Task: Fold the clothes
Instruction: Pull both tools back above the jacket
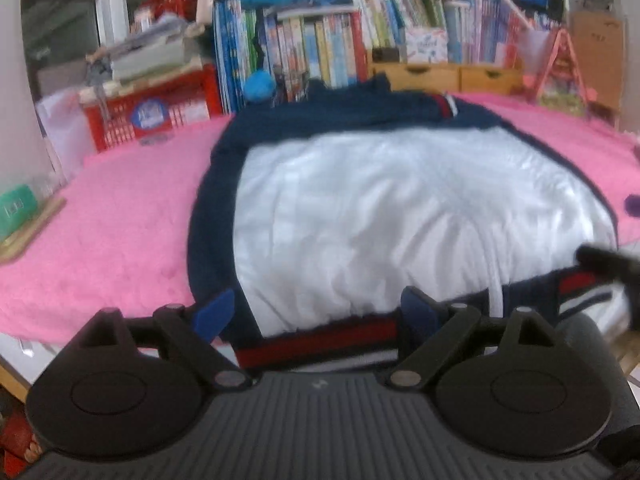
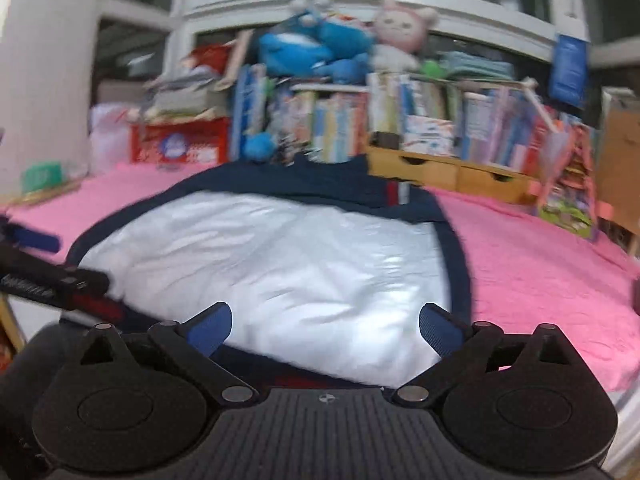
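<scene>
Underneath everything lies a pink blanket (image 1: 120, 232) spread over the counter, and behind it the room is crowded: a long row of books (image 1: 320, 52), blue plush toys (image 2: 308, 48) and a pink one on top of them, a red basket (image 1: 152, 112) at the left, small wooden drawers (image 2: 452, 172) and a window frame above. On the blanket lies the jacket (image 1: 380, 208), white in the body with navy edges. Its long axis runs away from the cameras, the navy collar end toward the books and the striped red, white and navy hem (image 1: 320, 344) at the near edge (both views are blurred). The left claw (image 1: 320, 312) stands wide just over the hem, nothing between its blue pads. The right claw (image 2: 324, 328) also stands wide, above the jacket's near right part, holding nothing.
</scene>
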The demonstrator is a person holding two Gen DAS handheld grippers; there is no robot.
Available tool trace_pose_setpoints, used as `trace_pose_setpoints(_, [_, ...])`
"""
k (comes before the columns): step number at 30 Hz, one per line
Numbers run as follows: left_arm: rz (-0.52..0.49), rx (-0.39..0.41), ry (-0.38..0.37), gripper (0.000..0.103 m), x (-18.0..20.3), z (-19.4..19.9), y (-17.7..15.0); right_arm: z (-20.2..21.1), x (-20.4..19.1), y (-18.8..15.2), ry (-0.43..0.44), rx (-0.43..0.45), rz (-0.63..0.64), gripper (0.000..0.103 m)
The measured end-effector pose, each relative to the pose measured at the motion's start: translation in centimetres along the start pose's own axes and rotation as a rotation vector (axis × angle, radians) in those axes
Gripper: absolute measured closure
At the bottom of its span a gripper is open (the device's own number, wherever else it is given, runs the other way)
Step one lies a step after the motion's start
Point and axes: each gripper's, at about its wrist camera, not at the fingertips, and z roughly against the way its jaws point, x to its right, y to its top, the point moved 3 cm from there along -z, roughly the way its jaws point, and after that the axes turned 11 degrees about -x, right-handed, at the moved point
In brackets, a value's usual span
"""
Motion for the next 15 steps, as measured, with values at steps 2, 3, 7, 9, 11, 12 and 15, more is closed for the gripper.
trace_pose_setpoints(2, [0.005, -0.016, -0.001, 0.012, 0.0, -0.1, -0.5, -0.4, -1.4, -0.3, 0.032, -0.019, 0.03, 0.002])
trace_pose_setpoints(3, [0.004, -0.017, -0.001, 0.012, 0.0, 0.0, -0.7, -0.5, -2.0, -0.6, 0.048, -0.03, 0.041, 0.002])
trace_pose_setpoints(7, [-0.012, -0.018, -0.006, 0.012, 0.4, 0.1, -1.2, -0.3, -3.3, -1.3, 0.081, -0.054, 0.06, 0.002])
trace_pose_setpoints(9, [-0.019, -0.025, -0.009, 0.012, 0.7, 0.0, -1.3, -0.3, -3.4, -1.4, 0.08, -0.054, 0.057, 0.002])
trace_pose_setpoints(11, [-0.025, -0.034, -0.012, 0.012, 0.9, -0.2, -1.5, -0.4, -3.3, -1.4, 0.082, -0.06, 0.048, 0.002])
trace_pose_setpoints(12, [-0.028, -0.037, -0.014, 0.012, 0.9, -0.2, -1.6, -0.5, -3.2, -1.4, 0.084, -0.064, 0.044, 0.002])
trace_pose_setpoints(15, [-0.035, -0.046, -0.018, 0.012, 1.1, -0.4, -1.8, -0.6, -3.2, -1.4, 0.09, -0.071, 0.04, 0.002])
